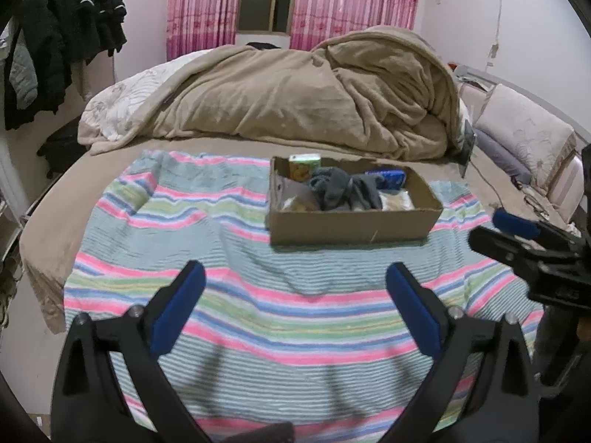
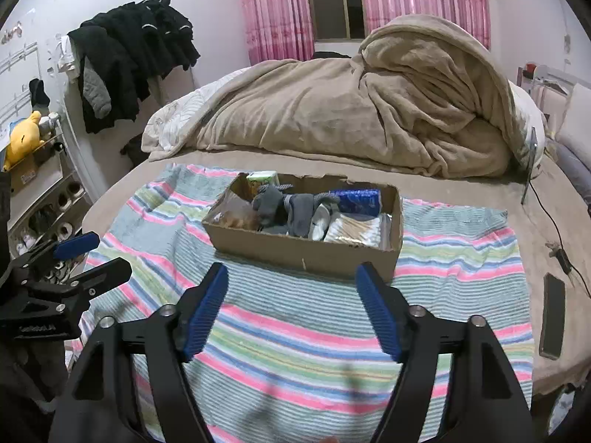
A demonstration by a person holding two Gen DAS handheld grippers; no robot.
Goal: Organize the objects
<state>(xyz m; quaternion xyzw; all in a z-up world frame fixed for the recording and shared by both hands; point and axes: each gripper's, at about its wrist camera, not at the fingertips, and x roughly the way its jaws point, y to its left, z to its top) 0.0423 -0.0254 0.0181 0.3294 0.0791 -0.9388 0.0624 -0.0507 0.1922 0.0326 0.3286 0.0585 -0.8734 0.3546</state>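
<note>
**Handling notes: cardboard box and its contents on the bed**

**Location.** The cardboard box (image 2: 306,251) sits on the striped blanket (image 2: 295,332), which is spread over the near part of the bed (image 2: 480,199). The box lies ahead of both grippers, toward the far edge of the blanket. A heaped beige duvet (image 2: 369,110) lies beyond it.

**Gripper state.** The left hand-held gripper (image 1: 295,280) hovers above the blanket with its jaws spread wide and nothing between them. The right hand-held gripper (image 2: 291,284) is likewise wide apart and empty, just short of the near wall of the box.

**Contents.**
- Grey socks (image 2: 288,206), bunched in the middle. Judged soft, light and compliant; pinch a thick fold at the top of the bundle, since a thin edge is likely to slip out.
- Blue packet (image 2: 360,201), against the far wall. Probably a soft, light, crushable pack; grip across its short width with light pressure.
- Clear bag of cotton swabs (image 2: 354,230), in the near right corner. The film looks slippery; take hold across the full body rather than a loose corner.
- Green carton (image 2: 263,179), upright in the far left corner. Judged stiff but dentable; grip its flat sides.
- Crinkled clear bag (image 2: 232,214), at the left end; contents cannot be identified.

**Box.** The walls are thin and open-topped. Judged light; grip one wall near a corner, where the board is stiffest.
</note>
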